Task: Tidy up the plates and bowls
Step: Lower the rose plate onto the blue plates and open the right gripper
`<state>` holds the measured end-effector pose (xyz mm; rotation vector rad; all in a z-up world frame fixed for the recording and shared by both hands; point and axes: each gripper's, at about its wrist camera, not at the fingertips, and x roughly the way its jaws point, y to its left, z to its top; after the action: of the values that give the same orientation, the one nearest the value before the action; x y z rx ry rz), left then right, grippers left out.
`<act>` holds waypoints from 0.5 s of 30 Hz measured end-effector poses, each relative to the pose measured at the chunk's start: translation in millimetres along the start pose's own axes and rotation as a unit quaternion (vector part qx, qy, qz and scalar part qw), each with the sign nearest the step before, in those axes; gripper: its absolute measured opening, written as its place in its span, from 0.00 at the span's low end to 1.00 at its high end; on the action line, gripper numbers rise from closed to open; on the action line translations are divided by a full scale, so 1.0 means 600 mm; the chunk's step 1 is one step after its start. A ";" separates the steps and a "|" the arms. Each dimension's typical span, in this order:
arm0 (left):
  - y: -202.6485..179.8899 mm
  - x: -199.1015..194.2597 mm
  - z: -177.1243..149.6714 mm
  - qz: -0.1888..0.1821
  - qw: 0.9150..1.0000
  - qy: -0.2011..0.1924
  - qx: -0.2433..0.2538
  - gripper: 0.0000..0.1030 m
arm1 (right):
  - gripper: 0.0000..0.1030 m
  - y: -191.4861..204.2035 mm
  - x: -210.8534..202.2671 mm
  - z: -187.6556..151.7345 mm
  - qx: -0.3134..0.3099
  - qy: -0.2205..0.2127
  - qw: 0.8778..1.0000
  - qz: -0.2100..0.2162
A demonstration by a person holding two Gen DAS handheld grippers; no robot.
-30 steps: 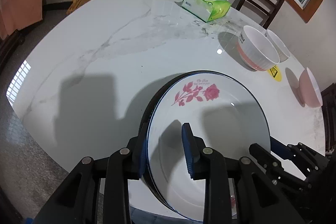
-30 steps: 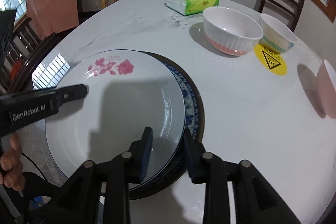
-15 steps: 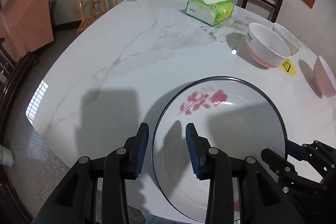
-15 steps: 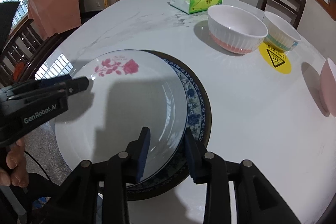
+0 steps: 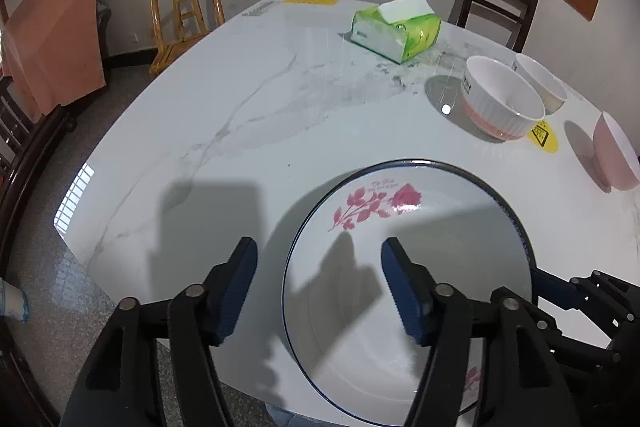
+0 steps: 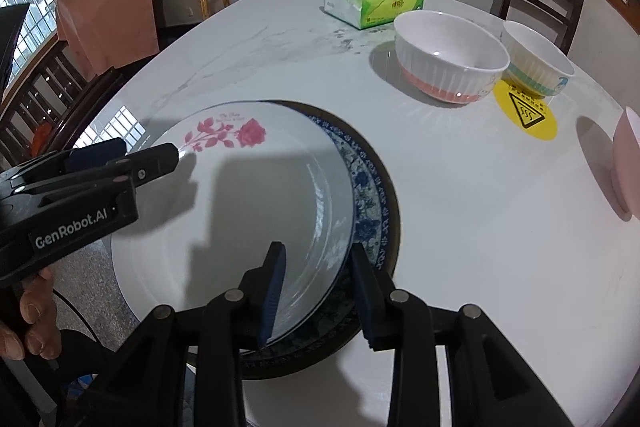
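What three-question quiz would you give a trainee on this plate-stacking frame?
1. True or false: the rose plate lies on top of the blue-patterned plate.
2. How many bowls stand on the table? A two, B three, C four.
3. Short answer: do the left gripper fingers press on the rose plate?

Key
1. True.
2. B: the ribbed bowl, the striped bowl and the pink bowl.
3. No. The fingers are opening, clear of the plate rim that sits between them.
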<state>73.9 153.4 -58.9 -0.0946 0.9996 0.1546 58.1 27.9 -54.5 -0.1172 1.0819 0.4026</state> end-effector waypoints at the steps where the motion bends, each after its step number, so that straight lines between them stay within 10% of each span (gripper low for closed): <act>1: -0.002 -0.003 0.001 -0.002 1.000 -0.002 -0.001 0.64 | 0.32 -0.002 -0.003 0.001 0.001 -0.002 1.000 0.002; 15: -0.088 -0.019 0.010 -0.028 1.000 0.002 0.008 0.67 | 0.32 -0.104 -0.059 -0.024 0.064 -0.024 0.998 -0.008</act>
<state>82.2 101.3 -45.6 -0.1083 1.0010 0.0961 55.3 -43.1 -36.4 -0.0022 1.0561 0.3188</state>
